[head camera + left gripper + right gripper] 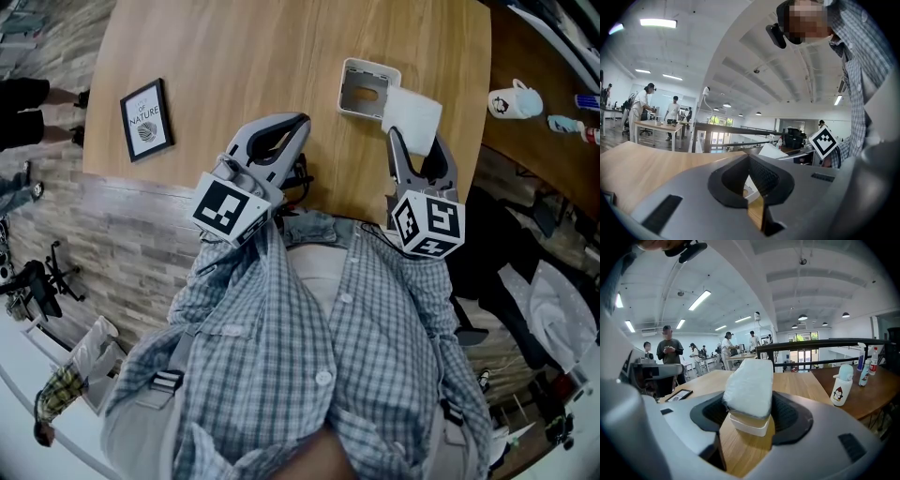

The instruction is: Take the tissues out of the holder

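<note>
Right tongs [415,150] clenched on the tissues [412,112], pack hanging just beside the holder [349,82] on the desk [281,56], holder looks empty, left tongs [302,122] closed w/ nothing, so job's prob. all but done.

Left claw [296,124], centre-left in the head view, jaws together and empty. Right claw [416,141], just right of centre, clamps the tissues [412,111].
</note>
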A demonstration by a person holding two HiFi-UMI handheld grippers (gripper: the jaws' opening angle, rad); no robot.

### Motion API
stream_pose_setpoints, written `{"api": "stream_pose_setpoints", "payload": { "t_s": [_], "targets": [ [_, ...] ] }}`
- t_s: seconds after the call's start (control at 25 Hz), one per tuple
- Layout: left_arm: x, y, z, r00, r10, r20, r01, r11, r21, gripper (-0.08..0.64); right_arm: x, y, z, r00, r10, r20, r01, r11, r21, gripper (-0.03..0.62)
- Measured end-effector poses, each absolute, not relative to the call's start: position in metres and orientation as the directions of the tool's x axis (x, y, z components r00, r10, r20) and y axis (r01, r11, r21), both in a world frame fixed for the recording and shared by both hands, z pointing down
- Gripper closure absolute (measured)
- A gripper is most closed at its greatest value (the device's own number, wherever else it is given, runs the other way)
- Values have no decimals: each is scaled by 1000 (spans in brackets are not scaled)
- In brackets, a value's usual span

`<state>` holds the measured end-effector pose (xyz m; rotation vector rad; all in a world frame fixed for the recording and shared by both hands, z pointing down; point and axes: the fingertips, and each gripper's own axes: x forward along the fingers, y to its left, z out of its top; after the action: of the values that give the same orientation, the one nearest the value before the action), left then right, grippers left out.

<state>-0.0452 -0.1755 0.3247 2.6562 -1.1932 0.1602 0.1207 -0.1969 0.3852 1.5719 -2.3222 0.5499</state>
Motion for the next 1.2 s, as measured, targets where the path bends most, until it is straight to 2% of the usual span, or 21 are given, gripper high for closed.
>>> {"api": "stream_pose_setpoints", "payload": {
  "t_s": [0.92, 1.2],
  "targets": [
    [-47, -173, 328, 670, -717, 192, -743, -651, 159, 552, 115, -176, 373, -438, -814, 383, -898, 372, -237, 314],
    [-51, -173, 329, 662, -723, 197, -749, -643, 159, 552, 109, -174, 370, -458, -804, 379, -889, 403, -217, 314]
  ]
}}
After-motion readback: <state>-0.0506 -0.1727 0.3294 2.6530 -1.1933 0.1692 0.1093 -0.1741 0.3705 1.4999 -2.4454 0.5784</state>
